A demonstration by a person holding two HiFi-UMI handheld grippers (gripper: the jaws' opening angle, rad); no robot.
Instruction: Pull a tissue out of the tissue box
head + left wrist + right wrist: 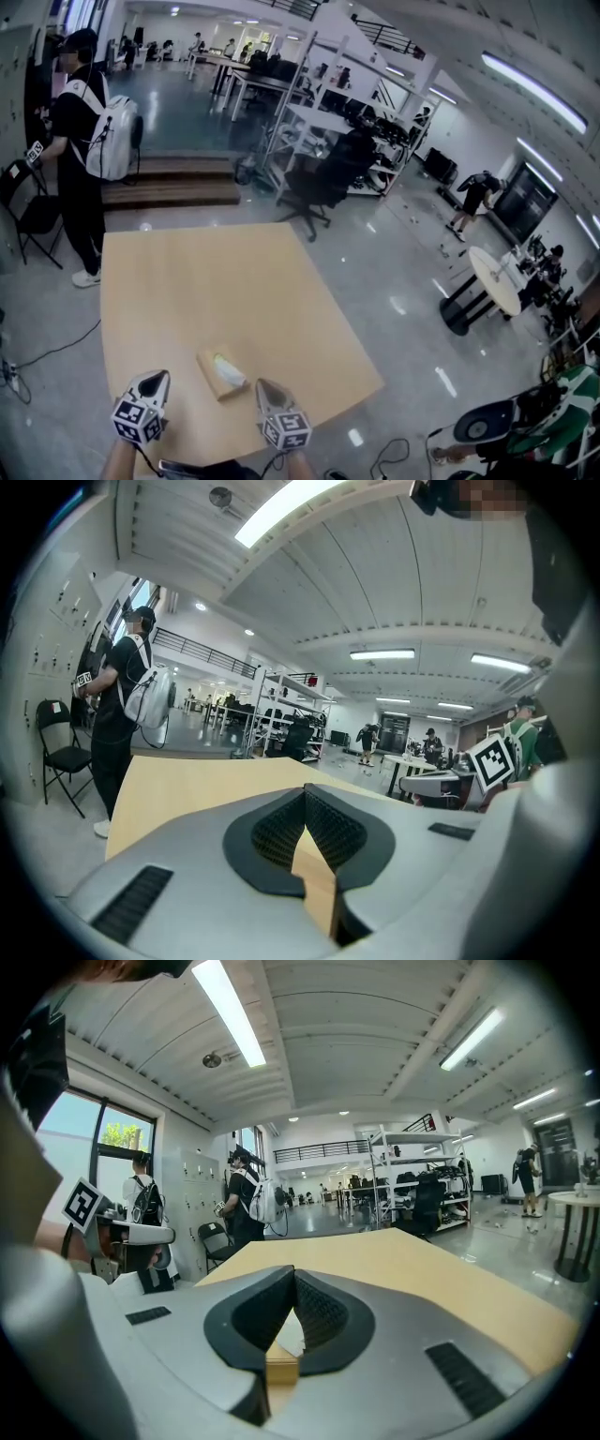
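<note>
From where I stand, the trouble would start on the left. The left gripper (pixel 159 377) hangs over the near part of the light wooden counter (pixel 234 281) with its jaws pressed together on nothing. If it does not come across to steady the small tan cardboard tissue box (pixel 221 373), I'd expect so light a box to lift or slide along with the sheet. The white tissue (pixel 228 368) in the top slot looks low and crumpled, so a shallow pinch could slip off and a deep one could catch the cardboard rim. The right gripper (pixel 264 386) is likewise closed tight and empty. It must spread its jaws before it can take the sheet, and as it is it would only nudge the box away.

The box lies flat on the counter towards the near edge, between the two grippers and apart from both, nearer the right pair. In the right gripper view the box and a scrap of white show through the gap beneath the closed tips, low and just ahead. The left gripper view shows only bare counter there.
</note>
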